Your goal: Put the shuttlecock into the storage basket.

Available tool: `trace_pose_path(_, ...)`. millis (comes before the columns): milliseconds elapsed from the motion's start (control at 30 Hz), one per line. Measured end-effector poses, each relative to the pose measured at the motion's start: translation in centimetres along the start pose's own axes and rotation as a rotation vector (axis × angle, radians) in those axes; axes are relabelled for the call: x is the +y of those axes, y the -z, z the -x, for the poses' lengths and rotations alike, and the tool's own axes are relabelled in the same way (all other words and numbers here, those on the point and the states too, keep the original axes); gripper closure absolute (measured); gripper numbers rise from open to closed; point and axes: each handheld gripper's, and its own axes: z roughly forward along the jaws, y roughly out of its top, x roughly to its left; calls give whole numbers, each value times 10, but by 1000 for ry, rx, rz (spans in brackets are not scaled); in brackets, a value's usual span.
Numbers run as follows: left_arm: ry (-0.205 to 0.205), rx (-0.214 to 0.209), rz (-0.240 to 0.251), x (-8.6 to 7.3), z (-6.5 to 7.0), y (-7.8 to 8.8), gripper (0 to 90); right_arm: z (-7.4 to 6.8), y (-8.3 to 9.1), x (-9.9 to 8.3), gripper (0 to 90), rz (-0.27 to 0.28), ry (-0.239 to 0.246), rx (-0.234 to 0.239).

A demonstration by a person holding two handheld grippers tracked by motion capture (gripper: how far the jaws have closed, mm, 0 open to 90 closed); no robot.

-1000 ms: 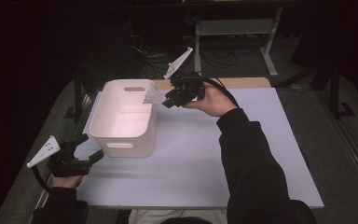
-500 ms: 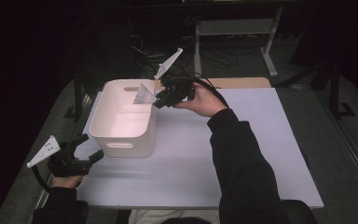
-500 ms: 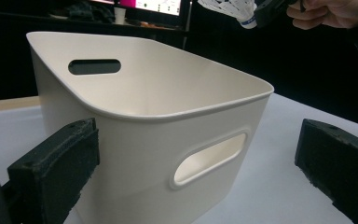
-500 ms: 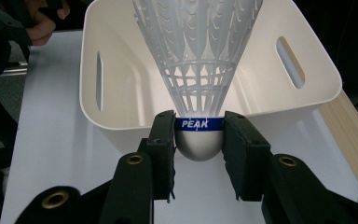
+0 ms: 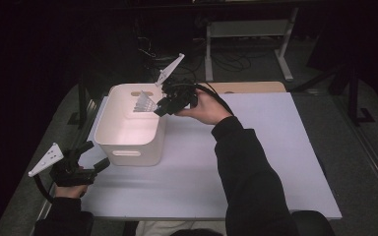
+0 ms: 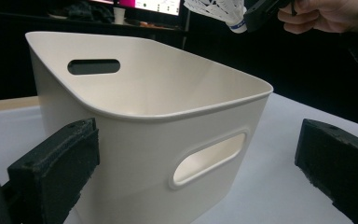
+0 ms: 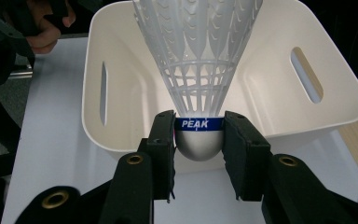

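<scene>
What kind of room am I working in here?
Probably a lab or recording workspace rather than a home: a white-topped work table in a darkened room, loose cables on the floor behind it, a metal equipment stand, and a lit monitor at the back.

The bin (image 5: pixel 130 132) sits on the table mat (image 5: pixel 275 157), toward its left. The shuttlecock (image 5: pixel 145 104) hangs above the bin's far right rim (skirt pointing inward). The left gripper (image 5: pixel 91 157) rests just beside the bin's near left corner.

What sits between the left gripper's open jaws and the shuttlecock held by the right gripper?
The white bin, seen in the left gripper view; the shuttlecock hangs beyond its far rim.
</scene>
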Motion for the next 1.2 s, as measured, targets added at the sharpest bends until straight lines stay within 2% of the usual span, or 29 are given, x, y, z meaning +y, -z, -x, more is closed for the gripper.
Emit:
trace_pose_path(467, -2, -1, -4, 0, -1, 0, 0, -6, -26, 10, 639, -12, 21, 37)
trace_pose_path(1200, -1, 2, -5, 0, -1, 0, 0, -9, -57, 7, 639, -64, 30, 80)
